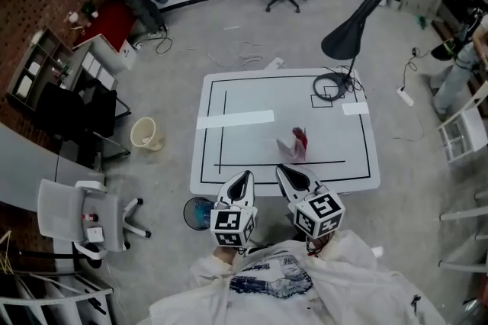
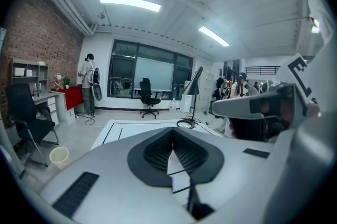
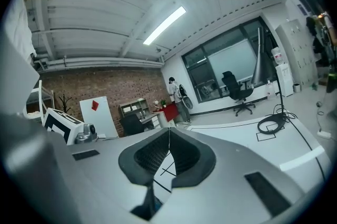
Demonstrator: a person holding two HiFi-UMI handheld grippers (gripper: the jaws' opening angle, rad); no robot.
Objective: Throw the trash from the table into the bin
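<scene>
Trash point(image 1: 293, 144), a crumpled pale scrap with a red part, lies on the white table point(image 1: 252, 98), just ahead of the right gripper point(image 1: 284, 170) and slightly to the right of its tips. In the head view both grippers reach over the table's near edge. The left gripper point(image 1: 245, 175) is just beside the right one, and both pairs of jaws come to a closed point with nothing in them. A pale bin point(image 1: 146, 133) stands on the floor, well off to the left of the left jaws.

In the left gripper view the jaws point(image 2: 172, 136) are pressed together and hold nothing. The table point(image 2: 134, 131) stretches beyond the tips, the bin point(image 2: 59, 156) sits low to their left, and the right gripper point(image 2: 253, 107) is to their right. The trash cannot be made out here.

In the right gripper view the jaws point(image 3: 169, 136) are likewise together and empty. The table point(image 3: 295, 146) and a cable coil point(image 3: 271, 124) lie ahead and to the right.
</scene>
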